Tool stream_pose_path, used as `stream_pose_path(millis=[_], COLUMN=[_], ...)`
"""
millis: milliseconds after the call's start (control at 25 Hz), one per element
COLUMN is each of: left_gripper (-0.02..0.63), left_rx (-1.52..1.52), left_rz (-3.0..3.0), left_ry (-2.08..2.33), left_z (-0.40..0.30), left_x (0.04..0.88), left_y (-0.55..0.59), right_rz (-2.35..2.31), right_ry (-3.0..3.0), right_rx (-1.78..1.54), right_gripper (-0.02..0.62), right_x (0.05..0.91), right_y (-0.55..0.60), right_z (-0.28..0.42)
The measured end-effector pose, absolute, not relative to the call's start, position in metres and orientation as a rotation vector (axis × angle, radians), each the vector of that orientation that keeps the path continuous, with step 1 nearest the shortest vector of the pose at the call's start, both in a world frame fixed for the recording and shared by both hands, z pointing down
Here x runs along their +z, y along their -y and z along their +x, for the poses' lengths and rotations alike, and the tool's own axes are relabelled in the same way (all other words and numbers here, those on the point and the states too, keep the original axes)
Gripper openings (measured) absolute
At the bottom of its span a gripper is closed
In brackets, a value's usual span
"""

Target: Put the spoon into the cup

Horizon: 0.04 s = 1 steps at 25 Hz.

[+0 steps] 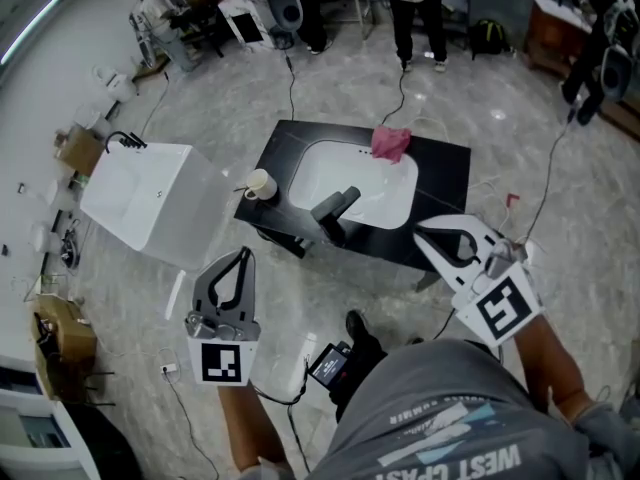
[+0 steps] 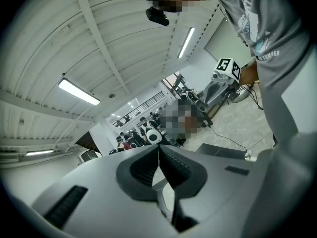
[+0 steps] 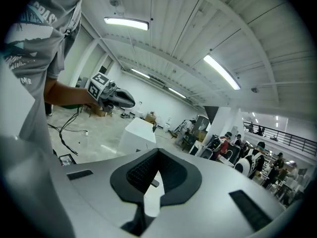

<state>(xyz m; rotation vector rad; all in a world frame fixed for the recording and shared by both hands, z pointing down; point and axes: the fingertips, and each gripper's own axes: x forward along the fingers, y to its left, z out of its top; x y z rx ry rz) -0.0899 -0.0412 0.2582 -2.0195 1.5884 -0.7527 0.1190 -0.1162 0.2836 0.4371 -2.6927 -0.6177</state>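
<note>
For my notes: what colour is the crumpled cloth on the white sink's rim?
The crumpled cloth is pink, clearest in the head view.

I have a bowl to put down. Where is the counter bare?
Right strip of the counter, between sink and edge, is bare. Crowded: cup at the left corner, cloth on the far rim, faucet nearer.

A pink cloth (image 1: 391,143) lies at the white sink's (image 1: 320,168) edge.
</note>
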Motion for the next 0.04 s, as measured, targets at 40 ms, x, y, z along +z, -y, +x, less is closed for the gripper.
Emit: stream_pose_path(millis=[40], left_gripper=[0.008], left_rx=[-0.754], left_rz=[-2.018], left_ry=[-1.586], left_z=[-0.0856], left_x=[0.259], left_y=[0.0382], right_rz=[0.437], right_ry=[2.691], right_rx=[-0.616], right_gripper=[0.029], right_x=[0.2848], right_y=[0.1138], right_z=[0.1236])
